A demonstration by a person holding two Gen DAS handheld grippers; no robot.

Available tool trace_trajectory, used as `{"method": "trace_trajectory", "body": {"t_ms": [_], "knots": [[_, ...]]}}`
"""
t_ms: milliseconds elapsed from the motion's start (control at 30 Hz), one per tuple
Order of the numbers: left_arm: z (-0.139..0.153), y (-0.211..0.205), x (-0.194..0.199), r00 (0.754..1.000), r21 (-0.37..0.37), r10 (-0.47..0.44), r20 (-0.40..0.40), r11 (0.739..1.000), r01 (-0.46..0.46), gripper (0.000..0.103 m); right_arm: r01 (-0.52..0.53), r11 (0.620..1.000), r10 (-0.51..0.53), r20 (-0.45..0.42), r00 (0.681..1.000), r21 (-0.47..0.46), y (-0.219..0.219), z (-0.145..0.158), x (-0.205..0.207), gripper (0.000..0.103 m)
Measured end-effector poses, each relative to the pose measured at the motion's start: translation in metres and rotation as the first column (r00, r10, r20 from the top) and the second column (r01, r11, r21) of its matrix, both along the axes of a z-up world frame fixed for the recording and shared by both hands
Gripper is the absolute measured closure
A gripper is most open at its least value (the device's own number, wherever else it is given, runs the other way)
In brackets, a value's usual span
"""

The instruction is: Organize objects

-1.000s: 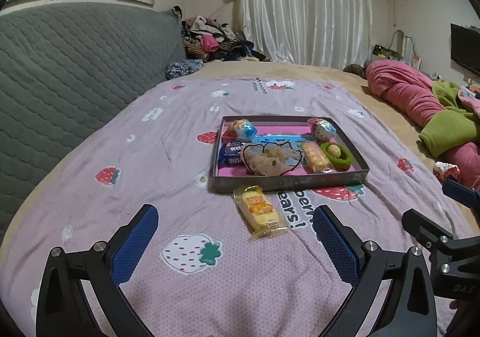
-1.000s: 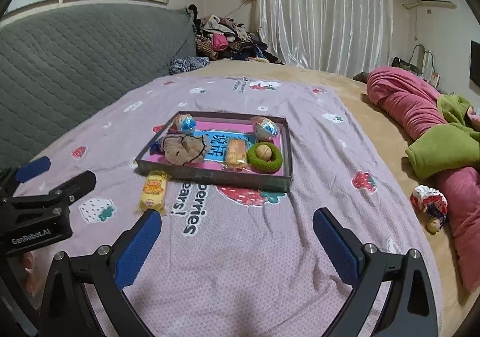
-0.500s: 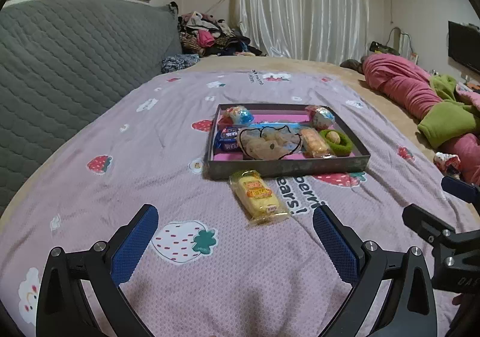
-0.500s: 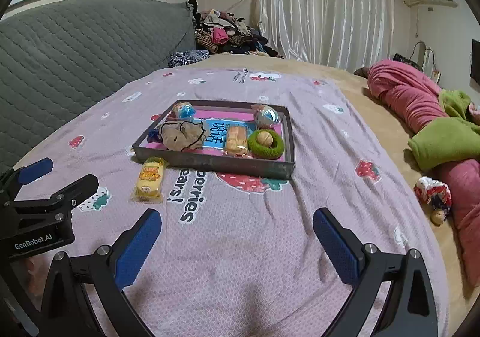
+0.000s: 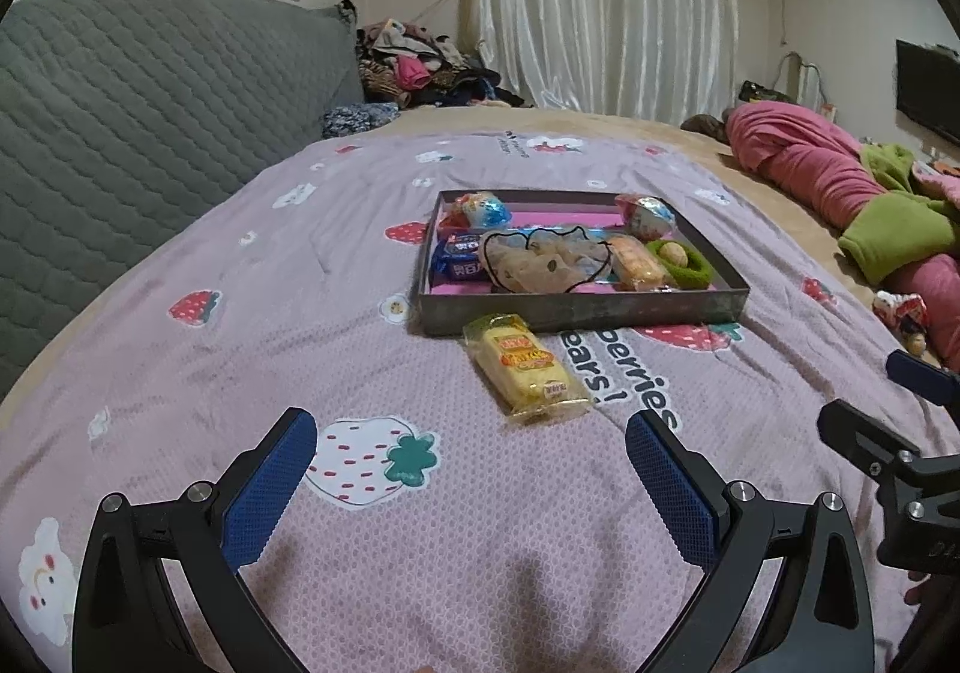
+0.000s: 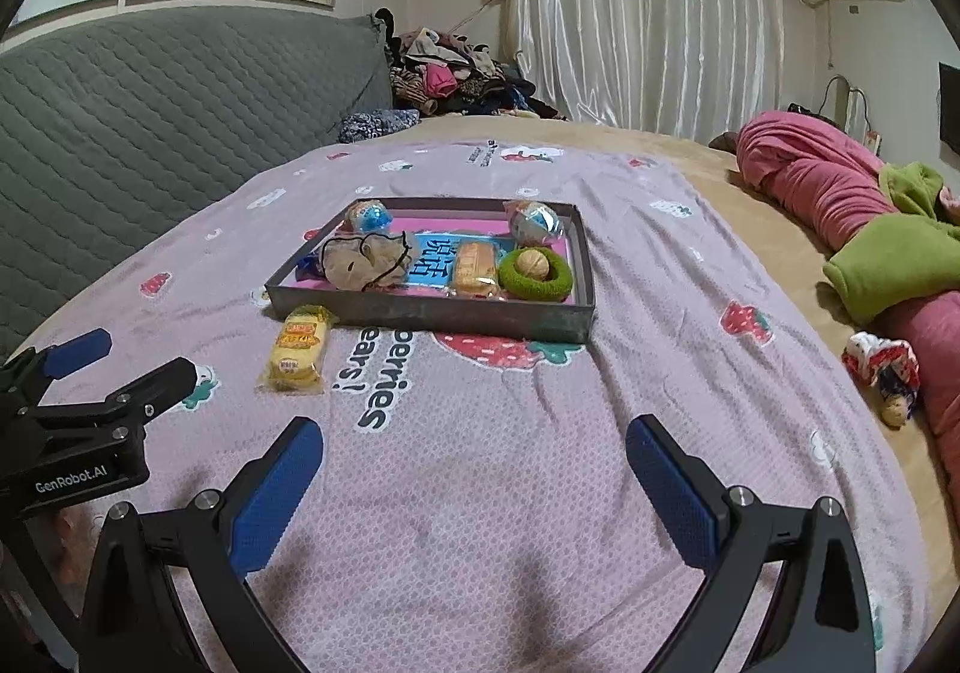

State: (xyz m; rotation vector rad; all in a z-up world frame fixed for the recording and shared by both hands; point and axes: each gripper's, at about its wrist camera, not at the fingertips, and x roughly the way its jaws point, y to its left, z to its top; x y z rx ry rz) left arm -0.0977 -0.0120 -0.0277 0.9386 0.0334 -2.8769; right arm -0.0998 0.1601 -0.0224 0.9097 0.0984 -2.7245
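Both the left tongs (image 5: 471,484) and the right tongs (image 6: 474,484) are wide open above the bed (image 5: 240,349) and hold nothing. The yellow snack pack (image 5: 525,367) lies just before the tray (image 5: 576,310).

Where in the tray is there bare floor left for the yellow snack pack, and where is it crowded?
Bare pink floor shows along the tray's far wall, between the two foil-wrapped eggs. The near half is crowded: mesh pouch, wrapped cake, green ring. The yellow snack pack lies outside the near wall.
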Motion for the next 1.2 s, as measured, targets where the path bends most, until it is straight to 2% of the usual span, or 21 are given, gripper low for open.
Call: {"method": "trace_trajectory", "body": {"t_ms": [100, 633, 967, 1200], "knots": [[-0.001, 0.000, 0.001, 1.000, -0.017, 0.009, -0.003, 1.000, -0.009, 0.000, -0.010, 1.000, 0.010, 0.005, 1.000, -0.003, -0.001, -0.005, 0.000, 0.001], [-0.004, -0.010, -0.002, 1.000, 0.028, -0.003, -0.008, 1.000, 0.003, 0.000, -0.027, 1.000, 0.027, 0.002, 1.000, -0.012, -0.004, -0.015, -0.006, 0.001], [-0.004, -0.008, -0.003, 1.000, 0.031, -0.014, -0.013, 0.999, 0.014, 0.000, -0.025, 1.000, 0.025, 0.021, 0.999, 0.003, -0.004, -0.022, -0.007, 0.001], [-0.002, -0.005, 0.000, 0.998, -0.034, 0.006, -0.057, 0.999, -0.008, 0.000, -0.015, 1.000, 0.015, 0.037, 0.999, 0.004, -0.001, -0.027, -0.008, 0.001]]}}
